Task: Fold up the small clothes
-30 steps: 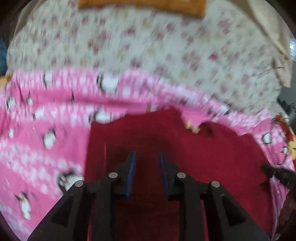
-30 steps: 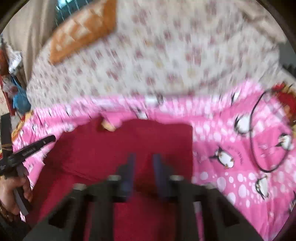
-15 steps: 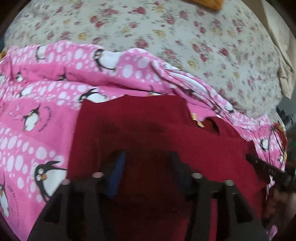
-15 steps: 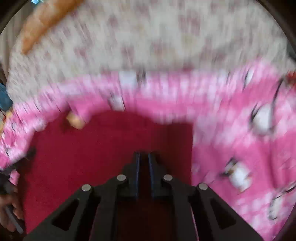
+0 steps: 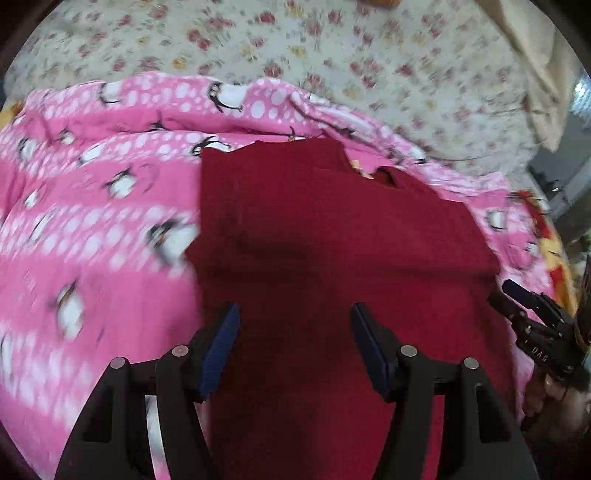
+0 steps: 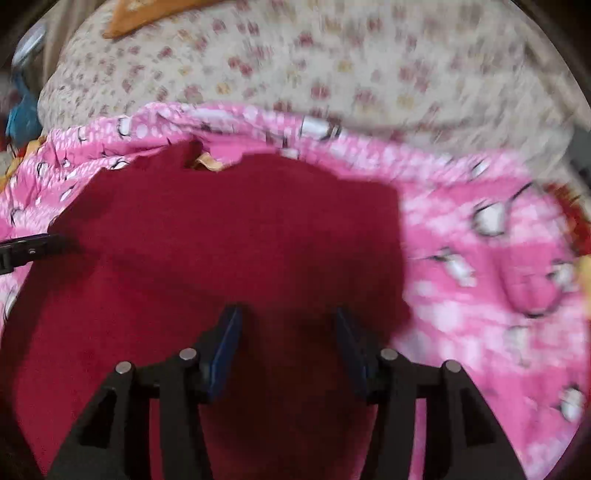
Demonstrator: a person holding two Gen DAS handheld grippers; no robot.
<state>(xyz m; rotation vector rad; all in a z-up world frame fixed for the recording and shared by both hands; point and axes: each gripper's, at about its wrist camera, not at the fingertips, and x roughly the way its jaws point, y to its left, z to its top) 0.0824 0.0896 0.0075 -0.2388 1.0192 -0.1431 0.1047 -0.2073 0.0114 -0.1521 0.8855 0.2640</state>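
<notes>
A dark red garment lies flat on a pink penguin blanket, with a tan label showing at its far edge. My left gripper hovers open over the garment's near left part with nothing between its blue pads. The right wrist view shows the same red garment and label. There my right gripper is over the garment's right part, its jaws opening, with nothing pinched between them. Each gripper shows at the edge of the other's view: the right gripper, the left gripper.
Beyond the pink penguin blanket spreads a floral bedsheet. An orange cushion lies at the far end of the bed. Cream fabric hangs at the far right. A hand holds the right gripper.
Both grippers have opened and drawn back from the red garment. The left spread its jaws first; the right was still shut half a second ago. The garment now lies free.
</notes>
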